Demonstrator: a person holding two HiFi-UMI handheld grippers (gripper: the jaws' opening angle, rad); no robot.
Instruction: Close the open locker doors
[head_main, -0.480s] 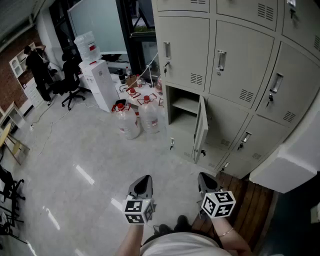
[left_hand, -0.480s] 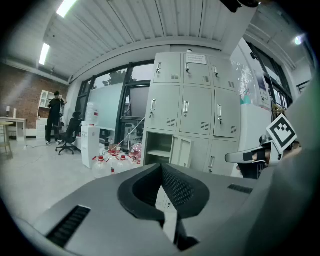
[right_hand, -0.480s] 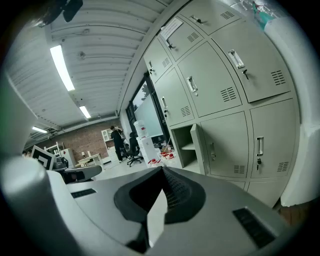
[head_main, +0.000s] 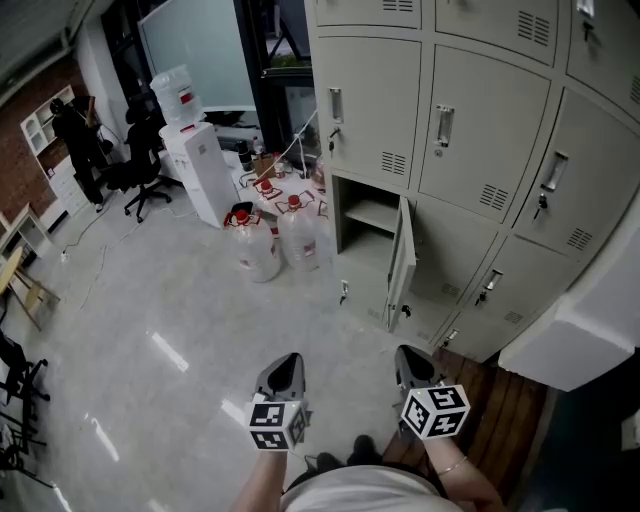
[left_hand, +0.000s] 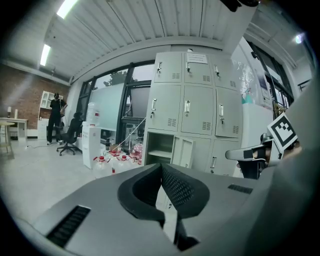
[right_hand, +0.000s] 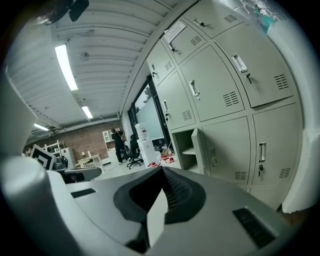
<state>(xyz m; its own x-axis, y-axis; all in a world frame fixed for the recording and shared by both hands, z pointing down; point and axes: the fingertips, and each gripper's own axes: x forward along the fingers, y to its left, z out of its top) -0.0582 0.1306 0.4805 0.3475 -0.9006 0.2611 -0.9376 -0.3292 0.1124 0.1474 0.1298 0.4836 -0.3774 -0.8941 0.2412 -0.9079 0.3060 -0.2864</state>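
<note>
A bank of grey lockers fills the right of the head view. One lower door stands open at about a right angle, baring a compartment with a shelf. The other doors in view are closed. My left gripper and right gripper hang side by side low in that view, well short of the lockers, both shut and empty. The open door shows ahead of the left gripper in the left gripper view. It also shows as the open door beyond the right gripper in the right gripper view.
Large water jugs stand on the floor left of the open locker, beside a white water dispenser. An office chair and a person are at far left. A white block juts out at right above a wooden floor patch.
</note>
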